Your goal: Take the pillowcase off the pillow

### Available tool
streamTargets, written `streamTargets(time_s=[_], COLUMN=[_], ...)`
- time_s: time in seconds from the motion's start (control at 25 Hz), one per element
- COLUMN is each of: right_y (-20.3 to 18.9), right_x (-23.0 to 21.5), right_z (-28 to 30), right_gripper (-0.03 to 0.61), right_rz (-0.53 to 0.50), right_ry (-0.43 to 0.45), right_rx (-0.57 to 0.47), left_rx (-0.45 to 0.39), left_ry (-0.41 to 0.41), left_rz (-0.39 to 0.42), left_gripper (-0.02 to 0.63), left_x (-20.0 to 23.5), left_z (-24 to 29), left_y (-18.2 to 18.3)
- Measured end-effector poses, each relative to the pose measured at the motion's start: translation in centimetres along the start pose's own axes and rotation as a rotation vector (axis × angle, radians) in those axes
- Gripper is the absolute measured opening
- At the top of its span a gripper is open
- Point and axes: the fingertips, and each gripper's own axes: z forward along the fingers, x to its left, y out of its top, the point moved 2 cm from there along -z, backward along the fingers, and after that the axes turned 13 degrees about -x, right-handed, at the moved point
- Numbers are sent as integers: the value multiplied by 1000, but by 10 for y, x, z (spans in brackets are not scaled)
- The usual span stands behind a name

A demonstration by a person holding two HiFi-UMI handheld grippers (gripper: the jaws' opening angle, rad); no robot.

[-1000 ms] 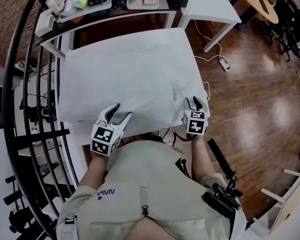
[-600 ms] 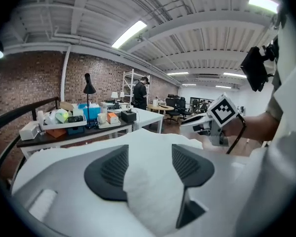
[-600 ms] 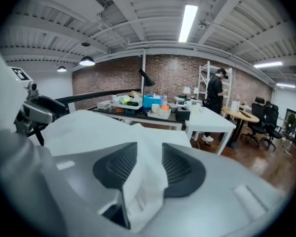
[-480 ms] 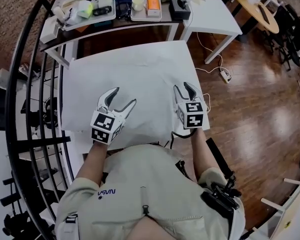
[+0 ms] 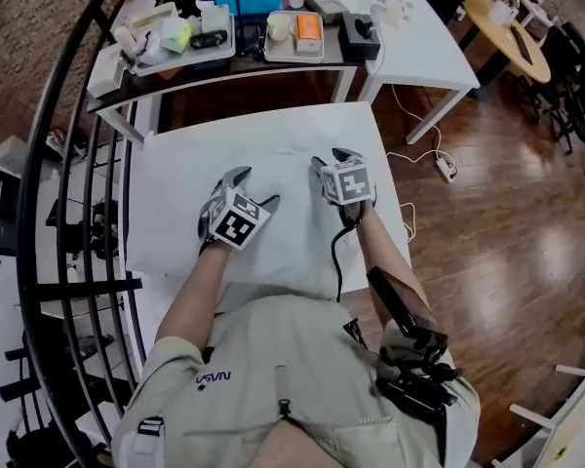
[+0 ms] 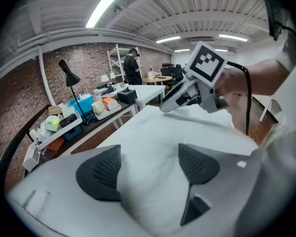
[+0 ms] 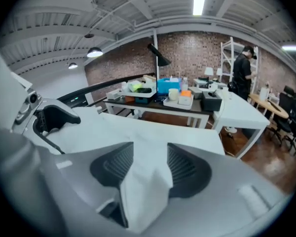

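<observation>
A white pillow in its pillowcase (image 5: 175, 183) covers the white table below me. My left gripper (image 5: 256, 185) hovers over the pillow's middle. Its jaws have just been opening, and its pads (image 6: 101, 169) stand wide apart with only flat white cloth (image 6: 148, 147) beneath them. My right gripper (image 5: 330, 159) is a little farther and to the right. Its jaws have also just been opening. A raised fold of pillowcase cloth (image 7: 145, 181) stands between its pads (image 7: 185, 169), and they do not squeeze it. The left gripper view shows the right gripper (image 6: 197, 90) over the pillow.
Behind the pillow stands a dark table with trays of small items (image 5: 224, 37), beside a white table (image 5: 419, 27). A black railing (image 5: 68, 213) curves along the left. A power strip (image 5: 447, 167) lies on the wood floor. A person (image 7: 244, 68) stands far off.
Both grippers have moved from the pillow's near edge forward to its middle, and their jaws have opened wider. The right one has travelled farther.
</observation>
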Motion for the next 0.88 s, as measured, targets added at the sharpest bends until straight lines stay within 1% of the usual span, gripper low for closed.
streamTargets(time_s=[0.04, 0.08, 0.16, 0.2, 0.24, 0.28, 0.32, 0.4, 0.52, 0.6, 0.64, 0.72, 0.8, 0.84, 0.88], right_y=[-6, -12, -23, -27, -30, -31, -30, -23, -5, 0, -2, -13, -33, -40, -45], right_x=[-2, -3, -3, -3, -6, -10, -15, -34, -75, -100, -109, -116, -110, -103, -96], right_z=[7, 12, 20, 21, 22, 21, 19, 13, -3, -13, -16, -15, -7, -2, 0], right_gripper=[206, 206, 202, 152, 48, 6, 6, 6, 5, 5, 5, 5, 6, 16, 51], right_rz=[0, -2, -4, -4, -6, -9, -10, -2, 33, 56, 64, 79, 93, 102, 117], right_ry=[0, 1, 11, 9, -4, -25, -51, -120, -258, -344, -370, -379, -326, -290, -258], right_rx=[40, 77, 129, 141, 144, 139, 125, 74, -17, -50, -53, -12, 64, 84, 79], left_rx=[32, 58, 87, 85, 68, 38, 0, -89, -231, -309, -344, -413, -468, -481, -482], left_ry=[-15, -34, -75, -86, -88, -83, -73, -45, 5, 27, 42, 83, 116, 124, 130], left_rz=[6, 11, 16, 15, 9, -2, -16, -55, -115, -162, -190, -243, -280, -290, -295], left_gripper=[353, 328, 229, 172, 116, 70, 39, 25, 18, 17, 17, 17, 17, 17, 17], left_x=[-3, -5, -12, -13, -13, -12, -10, -6, 3, 7, 10, 20, 32, 36, 39], left_z=[4, 7, 8, 6, 2, -5, -14, -36, -71, -92, -102, -121, -131, -131, -128], left_y=[-7, -13, -21, -22, -20, -16, -9, 10, 41, 57, 62, 71, 79, 82, 82])
